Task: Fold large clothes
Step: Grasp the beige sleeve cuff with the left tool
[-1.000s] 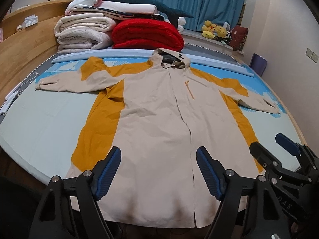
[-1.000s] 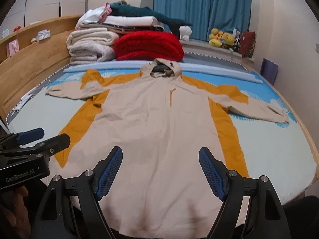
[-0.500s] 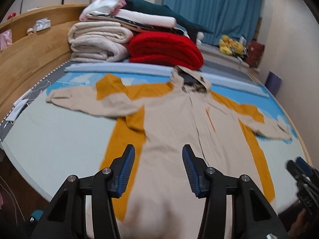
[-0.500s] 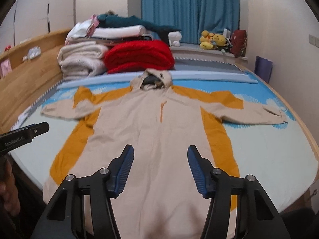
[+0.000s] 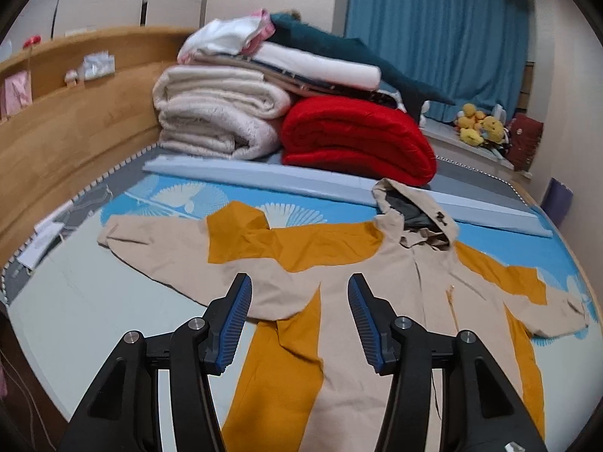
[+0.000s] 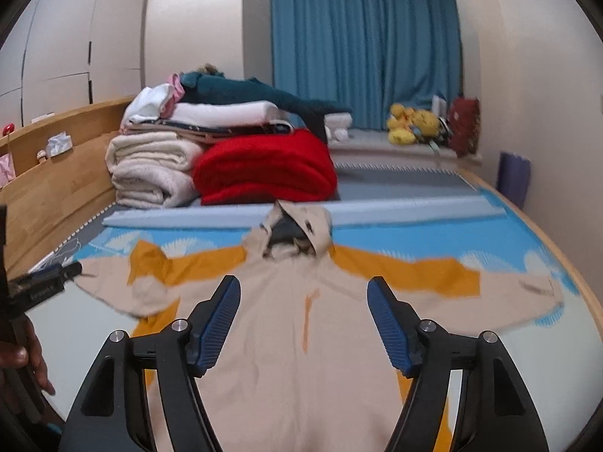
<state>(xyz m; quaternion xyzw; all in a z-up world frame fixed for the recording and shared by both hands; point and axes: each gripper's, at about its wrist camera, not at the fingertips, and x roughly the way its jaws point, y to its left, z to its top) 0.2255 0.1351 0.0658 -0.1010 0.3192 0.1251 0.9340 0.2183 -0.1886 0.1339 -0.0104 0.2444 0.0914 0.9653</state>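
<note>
Hooded coat [image 5: 361, 324] in beige with mustard-orange panels, spread flat and face up on the bed [image 5: 94, 301], whose cover is pale at the near end and bright blue with white fan motifs toward the far end. Both sleeves are extended sideways; the hood [image 5: 414, 207] points toward the far end of the bed, touching a pale blue strip [image 5: 264, 177] that runs across the mattress. A short orange zip pull [image 6: 309, 316] marks the chest.

Left tool [image 5: 297, 324] — jaws part-way apart and opening, nothing between the blue ribbed pads; it hovers above the coat where the left sleeve meets the body. Right tool [image 6: 303, 324] — jaws wide and opening, likewise holding nothing; it hangs over the chest, aimed toward the hood. In the right wrist view the left tool appears at the left margin with part of a hand [image 6: 22, 361] gripping it.

Beyond the strip: folded cream blankets [image 5: 215, 113] beside a folded red blanket [image 5: 358, 143], with white and dark teal textiles stacked on top. A wooden headboard [image 5: 75, 132] runs along the left side; blue curtains [image 6: 365, 45] and yellow plush toys [image 6: 410, 120] occupy the far end of the room.
</note>
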